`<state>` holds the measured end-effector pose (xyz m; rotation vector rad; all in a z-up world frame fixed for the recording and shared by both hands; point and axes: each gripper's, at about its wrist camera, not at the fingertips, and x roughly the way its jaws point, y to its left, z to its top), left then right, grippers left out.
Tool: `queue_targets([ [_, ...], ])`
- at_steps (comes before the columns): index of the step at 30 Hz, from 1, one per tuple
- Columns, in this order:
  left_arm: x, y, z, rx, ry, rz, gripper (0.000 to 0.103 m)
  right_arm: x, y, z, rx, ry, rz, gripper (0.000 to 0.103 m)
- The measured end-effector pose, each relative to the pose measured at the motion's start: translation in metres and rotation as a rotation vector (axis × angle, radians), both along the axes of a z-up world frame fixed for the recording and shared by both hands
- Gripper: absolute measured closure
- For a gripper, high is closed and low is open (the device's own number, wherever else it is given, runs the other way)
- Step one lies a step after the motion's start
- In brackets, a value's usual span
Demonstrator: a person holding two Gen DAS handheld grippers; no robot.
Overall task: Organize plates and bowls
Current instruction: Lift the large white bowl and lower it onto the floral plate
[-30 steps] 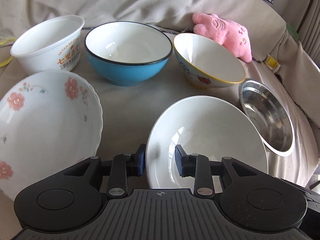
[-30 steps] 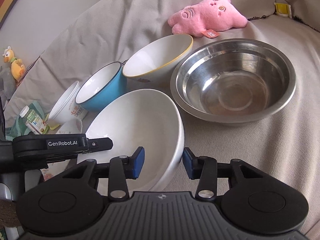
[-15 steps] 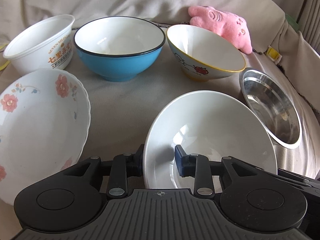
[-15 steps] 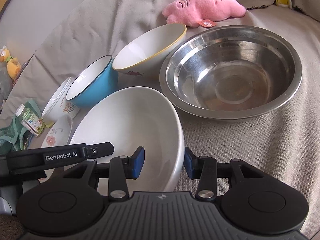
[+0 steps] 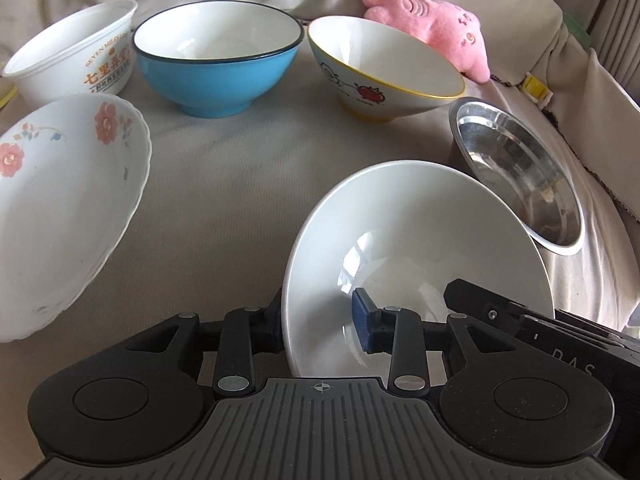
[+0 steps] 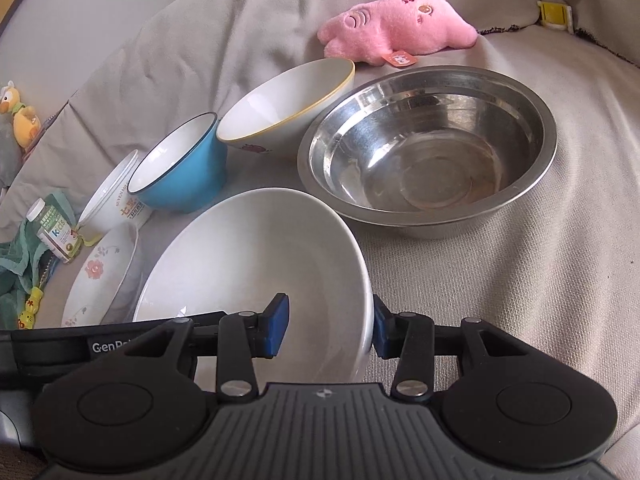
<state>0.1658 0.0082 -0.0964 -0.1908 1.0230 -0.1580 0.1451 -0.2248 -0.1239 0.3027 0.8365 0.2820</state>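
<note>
A plain white bowl (image 5: 420,240) sits on the beige cloth, tilted. My left gripper (image 5: 320,322) straddles its near-left rim, one finger outside and one inside, with a gap to the rim. My right gripper (image 6: 328,326) straddles its near-right rim (image 6: 360,304) the same way. A steel bowl (image 6: 428,152) stands just right of it, also in the left wrist view (image 5: 520,176). A yellow-rimmed bowl (image 5: 380,68), a blue bowl (image 5: 216,56), a white printed tub (image 5: 76,56) and a floral plate (image 5: 60,208) lie behind and to the left.
A pink plush toy (image 5: 432,28) lies behind the yellow-rimmed bowl. In the right wrist view a small bottle (image 6: 52,232) and a green cloth (image 6: 16,276) lie at the far left, past the tub. The cloth-covered cushion rises behind the bowls.
Both grippers have moved forward and down onto the white bowl's rim, and their jaws have opened a little wider. The bowl has tilted slightly.
</note>
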Motion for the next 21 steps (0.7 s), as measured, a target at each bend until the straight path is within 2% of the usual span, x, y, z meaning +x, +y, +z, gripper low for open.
queue_targets([
  [11, 0.007, -0.003, 0.000, 0.005, 0.020, -0.024, 0.064, 0.014, 0.003, -0.005, -0.013, 0.004, 0.052, 0.059],
  [21, 0.004, -0.004, 0.001, 0.012, 0.000, -0.029, 0.062, 0.012, 0.003, -0.004, 0.007, -0.007, 0.057, 0.056],
])
